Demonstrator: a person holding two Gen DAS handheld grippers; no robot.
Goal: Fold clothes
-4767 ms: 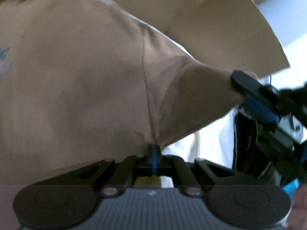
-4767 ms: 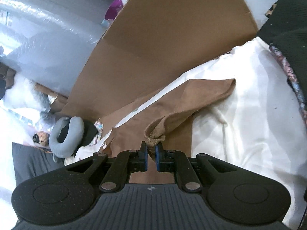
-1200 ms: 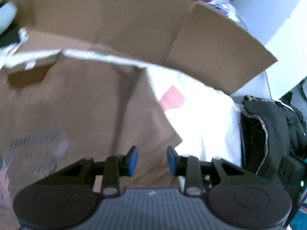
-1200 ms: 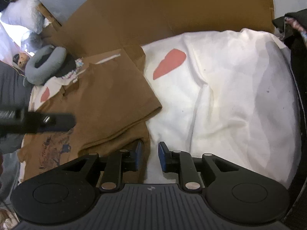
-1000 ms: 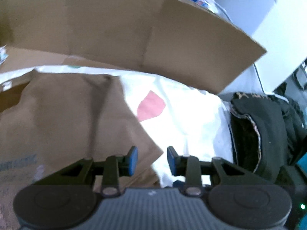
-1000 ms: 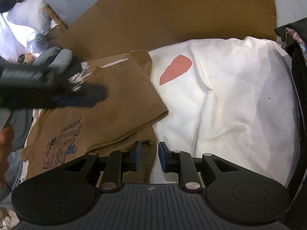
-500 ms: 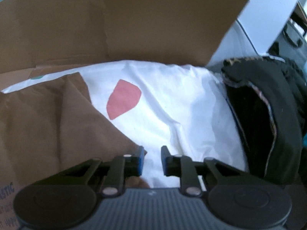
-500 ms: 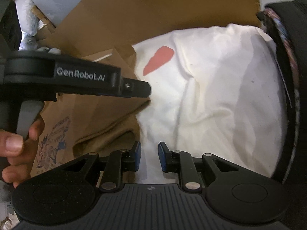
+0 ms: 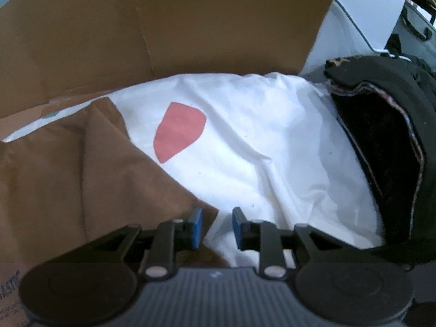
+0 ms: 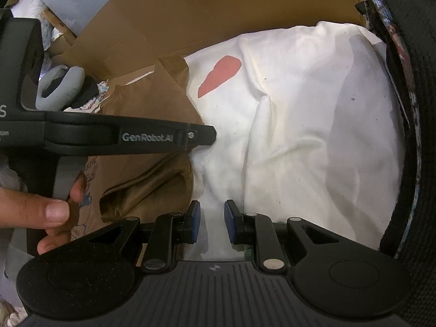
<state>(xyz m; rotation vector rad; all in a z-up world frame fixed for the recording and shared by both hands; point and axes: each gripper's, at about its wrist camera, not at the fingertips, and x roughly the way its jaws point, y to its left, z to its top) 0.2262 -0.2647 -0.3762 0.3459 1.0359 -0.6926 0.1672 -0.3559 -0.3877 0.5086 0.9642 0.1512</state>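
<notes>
My left gripper (image 9: 215, 227) has just been parting its fingers slightly; they are released astride the brown shirt's (image 9: 81, 179) right corner, gripping nothing. My right gripper (image 10: 211, 224) is released too, over the white sheet (image 10: 299, 125) beside the shirt's near edge. Closing now, I risk pinching the sheet along with the shirt.

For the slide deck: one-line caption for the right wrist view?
Right gripper open over the white sheet, left gripper reaching across the folded brown T-shirt.
</notes>
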